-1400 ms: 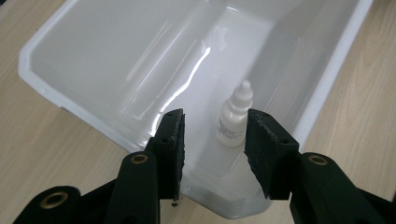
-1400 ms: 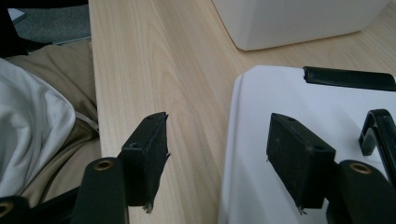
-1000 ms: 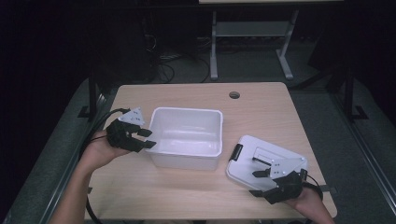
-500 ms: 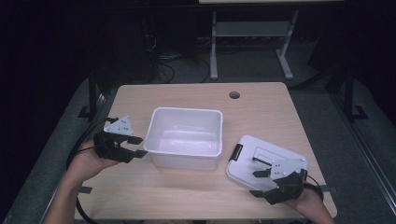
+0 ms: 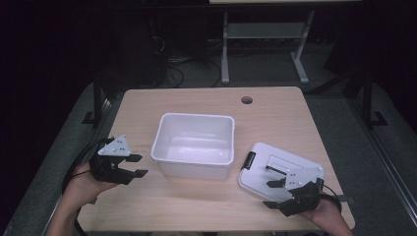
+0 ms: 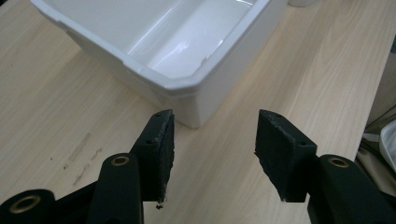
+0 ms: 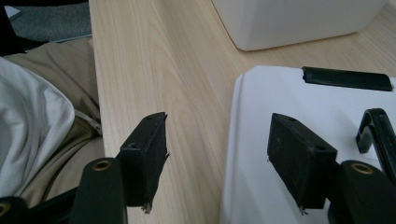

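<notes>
White plastic bin [image 5: 194, 145] sits mid-worktop, open side up, empty inside. Its white lid [image 5: 279, 169], with black latch clips, lies flat on the worktop to the right of the bin, near the front edge, just apart from the bin's corner.

Left gripper [image 5: 132, 166] was at the bin's left wall 1 second ago; now it is pulled off to the left, clear of the bin, low over the worktop [image 5: 196, 206]. Its jaws have just been opening and stand partly apart with nothing between them; left gripper view shows only bare wood in the gap and the bin corner [image 6: 187, 93] ahead. Reads as the bin just released after being positioned.

Right gripper [image 5: 278, 194] has not moved across the 3 high-view frames. Jaws moderately wide, straddling the lid's near-left edge [image 7: 238, 154]: 1 jaw over bare wood, 1 over the lid top. Pads not pressing on it, so no grip yet.

Judgement: bin placement done, lid is next. Likely step is closing on the lid edge, then lifting it over the bin.
</notes>
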The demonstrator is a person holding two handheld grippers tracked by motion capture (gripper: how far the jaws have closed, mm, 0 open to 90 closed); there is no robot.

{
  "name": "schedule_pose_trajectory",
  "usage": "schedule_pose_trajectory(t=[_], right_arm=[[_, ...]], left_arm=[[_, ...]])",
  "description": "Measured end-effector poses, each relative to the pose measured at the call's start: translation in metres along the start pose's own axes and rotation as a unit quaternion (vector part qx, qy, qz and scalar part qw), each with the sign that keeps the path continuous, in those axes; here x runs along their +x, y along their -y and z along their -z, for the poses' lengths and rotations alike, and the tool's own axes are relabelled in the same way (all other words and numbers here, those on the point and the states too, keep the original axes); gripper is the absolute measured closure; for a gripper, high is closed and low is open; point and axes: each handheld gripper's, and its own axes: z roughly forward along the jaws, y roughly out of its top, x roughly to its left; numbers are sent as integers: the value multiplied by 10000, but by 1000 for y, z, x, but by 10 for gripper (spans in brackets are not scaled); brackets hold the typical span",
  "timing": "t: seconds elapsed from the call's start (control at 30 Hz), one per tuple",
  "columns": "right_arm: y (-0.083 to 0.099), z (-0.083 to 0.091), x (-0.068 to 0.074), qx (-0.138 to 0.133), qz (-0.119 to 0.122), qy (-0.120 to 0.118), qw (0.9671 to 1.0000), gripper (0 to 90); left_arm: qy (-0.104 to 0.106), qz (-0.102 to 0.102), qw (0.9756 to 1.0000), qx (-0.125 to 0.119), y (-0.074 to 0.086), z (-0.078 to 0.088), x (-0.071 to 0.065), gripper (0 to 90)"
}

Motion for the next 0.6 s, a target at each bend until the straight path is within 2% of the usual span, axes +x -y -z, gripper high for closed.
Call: schedule_pose_trajectory(t=[0.13,0.4,0.6], right_arm=[[-1,0,0,-7,22,14,10000,369],[-4,1,1,6,92,5,10000,371],[-7,3,3,13,103,25,9999,371]], left_arm=[[4,80,10000,-8,10,-2,-4,466],[-52,103,9999,-15,24,-8,-11,464],[2,136,9999,-51,33,-15,-15,462]])
